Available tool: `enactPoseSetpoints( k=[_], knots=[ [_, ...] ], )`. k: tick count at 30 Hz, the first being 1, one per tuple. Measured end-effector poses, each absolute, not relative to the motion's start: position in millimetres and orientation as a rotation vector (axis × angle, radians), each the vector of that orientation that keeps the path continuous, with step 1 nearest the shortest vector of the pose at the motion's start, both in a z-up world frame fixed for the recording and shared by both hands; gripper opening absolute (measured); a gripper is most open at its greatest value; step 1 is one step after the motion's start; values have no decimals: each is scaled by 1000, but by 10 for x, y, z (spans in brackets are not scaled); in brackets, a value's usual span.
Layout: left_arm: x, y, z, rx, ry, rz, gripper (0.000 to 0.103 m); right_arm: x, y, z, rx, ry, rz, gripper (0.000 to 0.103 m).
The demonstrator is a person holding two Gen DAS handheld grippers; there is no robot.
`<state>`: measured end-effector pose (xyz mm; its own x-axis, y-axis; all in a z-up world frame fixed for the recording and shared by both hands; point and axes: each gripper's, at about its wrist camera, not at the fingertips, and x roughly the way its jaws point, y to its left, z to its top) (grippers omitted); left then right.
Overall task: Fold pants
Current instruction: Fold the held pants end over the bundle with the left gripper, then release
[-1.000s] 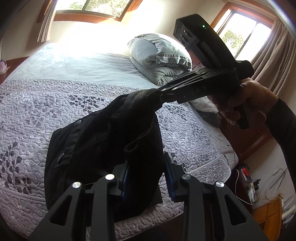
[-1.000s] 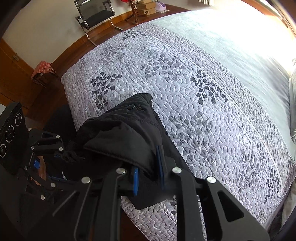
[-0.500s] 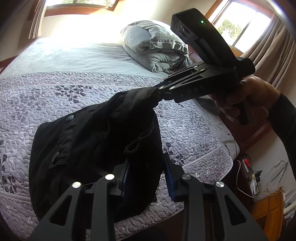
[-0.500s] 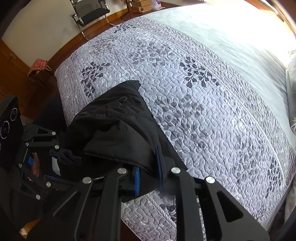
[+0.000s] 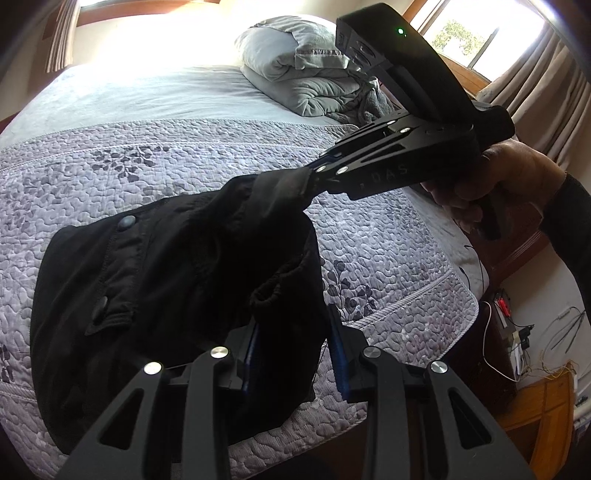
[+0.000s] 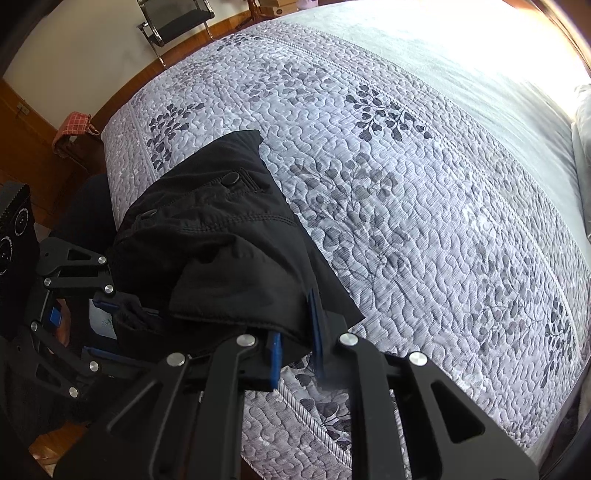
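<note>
- Looking along the left gripper (image 5: 293, 341) in the left wrist view: its jaws are closed most of the way, with a bunched fold of the black pants (image 5: 159, 288) pinched between the blue pads (image 5: 338, 349).
- The pants drape from the two grippers down onto the quilted bed (image 5: 388, 266) near its foot edge; their far side lies on the quilt, with two dark buttons showing.
- The right gripper (image 5: 312, 177) comes in from the upper right, held by the person's hand (image 5: 487, 181); its tips grip a raised corner of the pants.
- A folded grey duvet (image 5: 303, 74) sits at the head of the bed, and a wooden nightstand (image 5: 539, 402) stands below the bed's right corner.
- Turning to the right wrist view: the right gripper (image 6: 295, 341) has its jaws nearly closed on a thick hem of the pants (image 6: 221, 240).
- The pants rise from the quilt of the bed (image 6: 424, 184) to both grippers, near the foot corner.
- The left gripper (image 6: 110, 295) is at the left edge, its jaws clamped on the cloth's other end.
- A chair (image 6: 173, 16) stands by the far wall.
</note>
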<state>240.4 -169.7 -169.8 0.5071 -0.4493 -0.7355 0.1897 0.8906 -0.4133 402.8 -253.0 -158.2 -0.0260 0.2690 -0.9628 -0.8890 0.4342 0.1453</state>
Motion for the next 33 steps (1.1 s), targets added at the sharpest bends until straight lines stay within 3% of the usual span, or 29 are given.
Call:
enactPoseSetpoints(
  k=[33],
  knots=[
    [2532, -2000, -2472, -280, 1093, -379, 37, 4064, -2806, -2404, -709, 1262, 1050, 13]
  ],
)
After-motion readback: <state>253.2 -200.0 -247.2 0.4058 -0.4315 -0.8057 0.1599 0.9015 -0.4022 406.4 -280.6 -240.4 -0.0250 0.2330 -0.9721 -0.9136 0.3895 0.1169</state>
